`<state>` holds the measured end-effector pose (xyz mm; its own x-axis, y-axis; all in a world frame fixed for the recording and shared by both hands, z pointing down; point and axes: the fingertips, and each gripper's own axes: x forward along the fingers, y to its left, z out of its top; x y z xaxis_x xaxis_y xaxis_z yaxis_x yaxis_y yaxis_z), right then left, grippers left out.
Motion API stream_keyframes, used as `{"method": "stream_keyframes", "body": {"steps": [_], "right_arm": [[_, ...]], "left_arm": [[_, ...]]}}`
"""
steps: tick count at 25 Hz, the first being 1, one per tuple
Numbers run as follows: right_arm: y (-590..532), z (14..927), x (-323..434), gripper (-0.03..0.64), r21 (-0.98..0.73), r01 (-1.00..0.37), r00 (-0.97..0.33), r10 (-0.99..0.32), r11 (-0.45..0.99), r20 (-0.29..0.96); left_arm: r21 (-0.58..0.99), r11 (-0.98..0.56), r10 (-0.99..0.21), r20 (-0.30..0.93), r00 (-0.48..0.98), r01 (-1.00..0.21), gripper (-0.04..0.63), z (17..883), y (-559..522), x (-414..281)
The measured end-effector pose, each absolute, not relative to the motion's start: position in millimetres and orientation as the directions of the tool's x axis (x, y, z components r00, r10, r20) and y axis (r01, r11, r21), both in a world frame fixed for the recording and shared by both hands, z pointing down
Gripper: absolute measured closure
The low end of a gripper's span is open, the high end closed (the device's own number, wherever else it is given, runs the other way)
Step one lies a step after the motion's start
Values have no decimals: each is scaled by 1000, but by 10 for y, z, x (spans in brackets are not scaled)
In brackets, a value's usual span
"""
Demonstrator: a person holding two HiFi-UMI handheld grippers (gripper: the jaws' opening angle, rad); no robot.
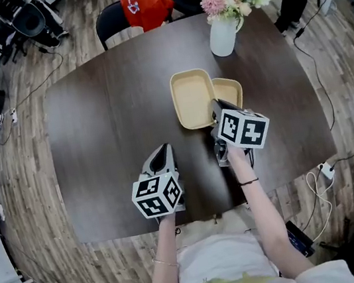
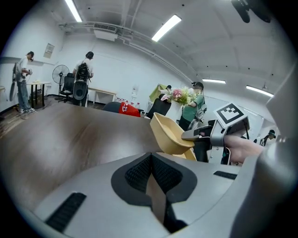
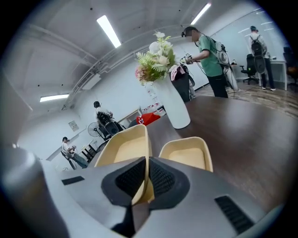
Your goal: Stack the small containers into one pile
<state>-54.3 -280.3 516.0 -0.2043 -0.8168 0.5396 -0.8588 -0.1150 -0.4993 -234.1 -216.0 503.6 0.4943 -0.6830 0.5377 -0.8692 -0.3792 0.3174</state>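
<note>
head view: right gripper [image 1: 215, 107] hides near rim of tan container [image 1: 191, 96] it clamps; left gripper [image 1: 162, 150] closed, empty.

Your left gripper [image 1: 163, 152] points ahead and down, jaws pressed together. Your right gripper [image 1: 215, 107] squeezes its jaws on the rim of a container [image 1: 192, 98].

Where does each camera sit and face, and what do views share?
Head view: on the person's head, facing down at the dark brown wooden table; both forearms show.
Left gripper view: on the left gripper, facing across the table; closed fingers show.
Right gripper view: on the right gripper, facing the white flower vase; fingers show.
All share the beige plastic container the right gripper holds.
</note>
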Motion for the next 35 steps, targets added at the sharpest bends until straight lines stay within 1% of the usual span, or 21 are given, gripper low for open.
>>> {"method": "stream_keyframes", "body": {"steps": [8, 15, 20, 35], "right_arm": [[-2629, 5229, 42, 581, -503, -824, -73, -830, -262, 553], [-2434, 5425, 340, 581, -478, -793, 20, -800, -377, 599], [-2380, 5450, 380, 580, -481, -774, 51, -798, -412, 600], [-2287, 5465, 320, 580, -412, -788, 132, -778, -458, 614]], "left_arm": [[322, -455, -635, 537, 556, -830, 571, 5046, -2197, -1927], [323, -496, -602, 541, 587, -806, 571, 5068, -2188, -1700], [324, -506, -589, 547, 595, -799, 571, 5088, -2168, -1658], [333, -499, -584, 553, 594, -800, 571, 5153, -2124, -1725]]}}
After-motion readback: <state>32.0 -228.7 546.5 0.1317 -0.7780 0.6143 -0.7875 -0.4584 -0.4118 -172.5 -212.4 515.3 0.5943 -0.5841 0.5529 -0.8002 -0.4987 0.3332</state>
